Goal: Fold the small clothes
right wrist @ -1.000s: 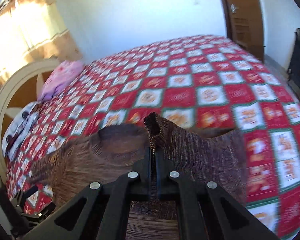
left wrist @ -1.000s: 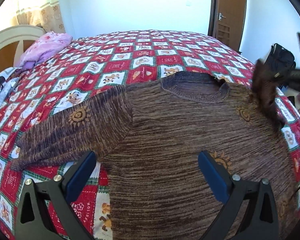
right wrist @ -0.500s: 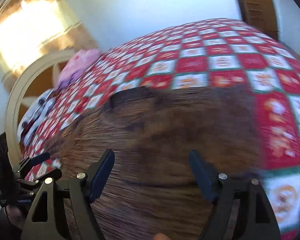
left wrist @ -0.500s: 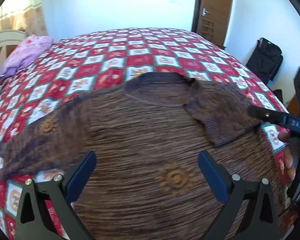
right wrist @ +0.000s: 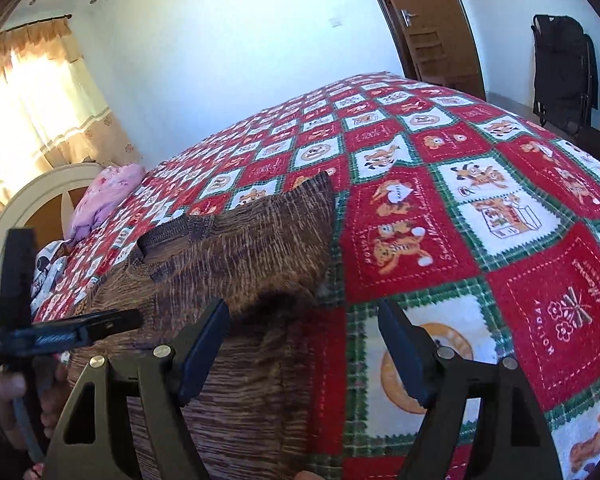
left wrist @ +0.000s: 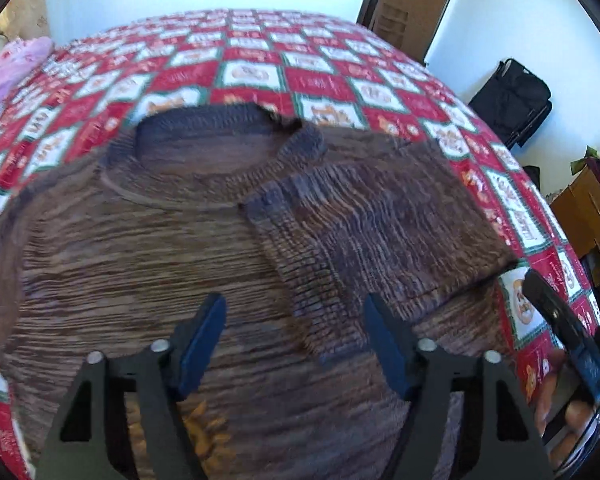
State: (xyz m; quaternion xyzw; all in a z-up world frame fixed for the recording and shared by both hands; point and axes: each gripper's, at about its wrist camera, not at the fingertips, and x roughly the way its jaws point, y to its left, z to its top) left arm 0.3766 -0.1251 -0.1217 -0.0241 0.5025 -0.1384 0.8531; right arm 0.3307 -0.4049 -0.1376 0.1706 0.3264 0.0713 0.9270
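A: Nearest in the left wrist view: left gripper hanging over the brown sweater, jaws apart, having just been closing, nothing pinched between the blue pads, only knit lying below.

B: Same from the right wrist view: right gripper with jaws spread wide, having let go within the last second, empty. Left finger over the sweater's edge, right finger over the bare bedspread.

A: A little further on: sweater spread flat on the red, white and green checked bedspread, one sleeve folded inward across the chest, cuff near the collar.

B: Confirmed here: sleeve doubled over the body, fold line running along the sweater's right side.

A: Off to the right: the other tool, dark, blurred, held by a hand.

B: At the left edge here: a hand around the left tool's handle.

A: Further back: pink bundle at the bed's head end, wooden door, black bag against the wall.

B: Also curtain, pale headboard, pink bundle.
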